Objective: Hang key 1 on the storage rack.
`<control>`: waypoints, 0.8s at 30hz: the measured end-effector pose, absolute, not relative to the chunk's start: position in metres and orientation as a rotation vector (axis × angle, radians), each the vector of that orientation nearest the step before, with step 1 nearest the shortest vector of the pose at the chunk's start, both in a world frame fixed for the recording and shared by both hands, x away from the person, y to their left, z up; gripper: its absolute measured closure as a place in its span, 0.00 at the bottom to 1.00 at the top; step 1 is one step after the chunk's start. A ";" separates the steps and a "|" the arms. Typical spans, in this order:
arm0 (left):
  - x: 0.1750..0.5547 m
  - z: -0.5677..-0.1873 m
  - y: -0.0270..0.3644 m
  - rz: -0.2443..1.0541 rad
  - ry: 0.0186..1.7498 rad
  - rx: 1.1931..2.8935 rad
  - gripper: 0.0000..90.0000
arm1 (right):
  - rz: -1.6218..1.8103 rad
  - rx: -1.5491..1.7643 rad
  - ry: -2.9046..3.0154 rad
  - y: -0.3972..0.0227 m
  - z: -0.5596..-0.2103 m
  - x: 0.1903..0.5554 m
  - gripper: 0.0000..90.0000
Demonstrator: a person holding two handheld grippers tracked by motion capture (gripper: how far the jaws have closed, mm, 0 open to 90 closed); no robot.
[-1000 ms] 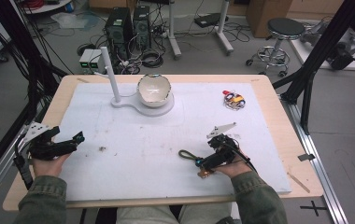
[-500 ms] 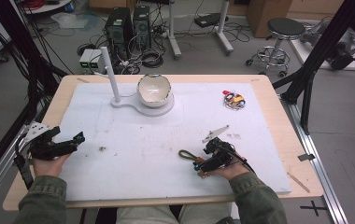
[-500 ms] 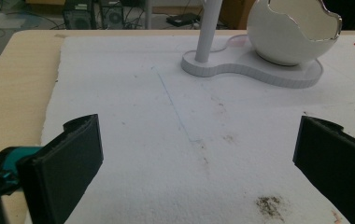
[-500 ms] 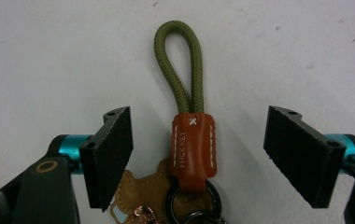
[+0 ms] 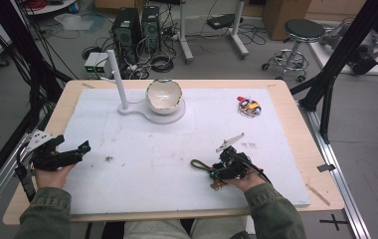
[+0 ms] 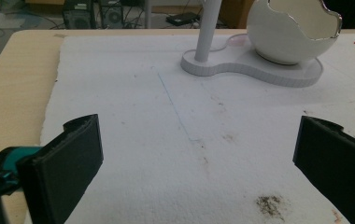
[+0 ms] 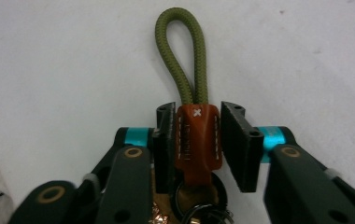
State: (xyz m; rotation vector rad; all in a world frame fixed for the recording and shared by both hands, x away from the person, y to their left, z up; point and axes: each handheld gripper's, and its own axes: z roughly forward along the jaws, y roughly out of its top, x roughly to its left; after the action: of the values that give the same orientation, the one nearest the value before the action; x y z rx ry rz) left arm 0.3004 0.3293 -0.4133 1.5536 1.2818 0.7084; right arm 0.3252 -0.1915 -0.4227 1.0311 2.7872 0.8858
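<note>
Since the earlier frames the right gripper (image 5: 212, 173) has drawn its jaws in around the keychain (image 7: 197, 135), and they have just been closing; both hands sit in the same spots on the bench (image 5: 296, 124). In the right gripper view, nearest the camera, the brown leather tab of the keychain lies between the two black jaws. The left jaw looks to be against it, while a thin gap remains at the right jaw, so the pinch does not look complete. Below the tab, a metal ring and something coppery are cut off at the frame edge and hard to make out. The keychain's long axis runs straight ahead along the jaws, with its olive cord loop (image 7: 181, 51) reaching forward onto the white mat (image 5: 142, 149). From above, the loop points towards the person's left, at the front right of the mat. The left gripper (image 5: 75, 152) rests well apart at the front left edge, jaws spread wide on nothing. Farther back stand a white bowl on a stand (image 5: 164, 97) and a small colourful bundle (image 5: 249, 106), too small to identify.
</note>
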 end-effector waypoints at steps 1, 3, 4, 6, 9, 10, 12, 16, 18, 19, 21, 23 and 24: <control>0.301 -0.413 0.329 0.708 1.282 1.553 0.02 | 0.881 1.028 2.783 -0.191 -0.423 0.325 0.76; 0.300 -0.413 0.330 0.707 1.282 1.554 0.02 | 0.875 1.024 2.783 -0.190 -0.422 0.324 0.77; 0.300 -0.413 0.330 0.708 1.281 1.556 0.02 | 0.861 1.011 2.783 -0.189 -0.421 0.324 0.79; 0.300 -0.413 0.330 0.710 1.282 1.549 0.02 | 0.852 1.026 2.769 -0.189 -0.420 0.323 0.80; 0.300 -0.413 0.330 0.708 1.282 1.550 0.02 | 0.866 1.033 2.776 -0.190 -0.420 0.323 0.81; 0.300 -0.413 0.330 0.708 1.282 1.550 0.02 | 0.871 1.035 2.774 -0.190 -0.420 0.323 0.81; 0.300 -0.413 0.330 0.706 1.282 1.552 0.02 | 0.887 1.052 2.779 -0.191 -0.419 0.323 0.81; 0.300 -0.413 0.330 0.706 1.283 1.552 0.02 | 0.911 1.055 2.766 -0.193 -0.417 0.324 0.81; 0.300 -0.413 0.330 0.707 1.281 1.552 0.02 | 0.926 1.072 2.755 -0.194 -0.415 0.324 0.81; 0.300 -0.413 0.330 0.707 1.282 1.553 0.02 | 0.936 1.066 2.752 -0.194 -0.414 0.325 0.81; 0.300 -0.413 0.330 0.705 1.283 1.553 0.02 | 0.956 1.073 2.742 -0.194 -0.412 0.325 0.81; 0.300 -0.414 0.329 0.699 1.284 1.550 0.02 | 0.972 1.085 2.721 -0.192 -0.408 0.326 0.81; 0.300 -0.414 0.329 0.697 1.281 1.556 0.02 | 0.973 1.088 2.710 -0.191 -0.407 0.326 0.81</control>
State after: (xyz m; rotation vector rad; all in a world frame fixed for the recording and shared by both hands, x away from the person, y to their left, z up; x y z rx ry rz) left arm 0.3004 0.3287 -0.4139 1.5559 1.2815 0.6973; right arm 0.3263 -0.1912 -0.4068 1.0885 2.7099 0.9734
